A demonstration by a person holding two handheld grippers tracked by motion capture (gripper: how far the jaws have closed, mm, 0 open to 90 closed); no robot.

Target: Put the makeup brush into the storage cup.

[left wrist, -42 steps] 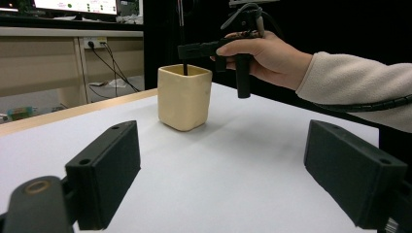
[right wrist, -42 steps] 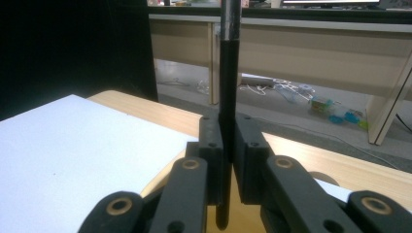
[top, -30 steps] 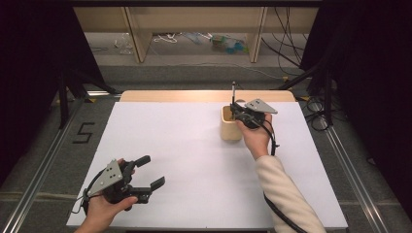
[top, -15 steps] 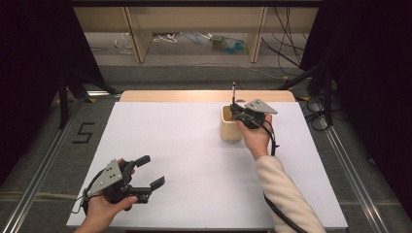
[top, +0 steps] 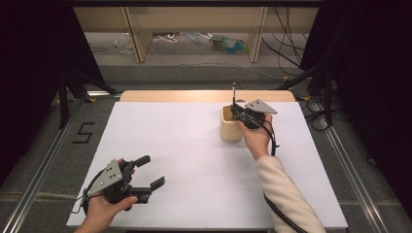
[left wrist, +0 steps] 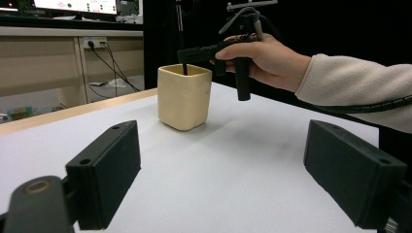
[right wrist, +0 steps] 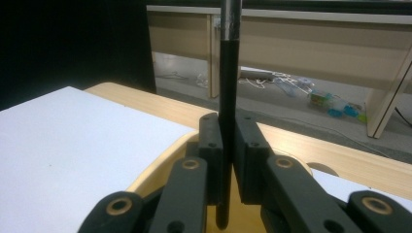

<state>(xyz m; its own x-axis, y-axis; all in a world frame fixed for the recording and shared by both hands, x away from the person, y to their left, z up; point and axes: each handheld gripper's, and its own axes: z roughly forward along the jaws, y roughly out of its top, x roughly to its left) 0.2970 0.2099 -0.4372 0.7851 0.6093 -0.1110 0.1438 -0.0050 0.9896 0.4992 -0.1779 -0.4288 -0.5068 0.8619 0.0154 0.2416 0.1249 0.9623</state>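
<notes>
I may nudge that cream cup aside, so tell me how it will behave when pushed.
The cream cup looks squat and flat-based, so it probably slides rather than tips. Its walls look thick, likely stiff. The right gripper holds a thin black rod inside it; pushing could knock the rod.

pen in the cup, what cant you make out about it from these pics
- Pen lower tip: hidden in the high view and the left gripper view by the wall of the cream cup; in the right gripper view the bottom edge cuts it off.
- Pen top: cut off by the top edge in the right gripper view; too small to read in the high view.
- Cup floor: hidden by the right gripper, jaws shut on the pen.
</notes>
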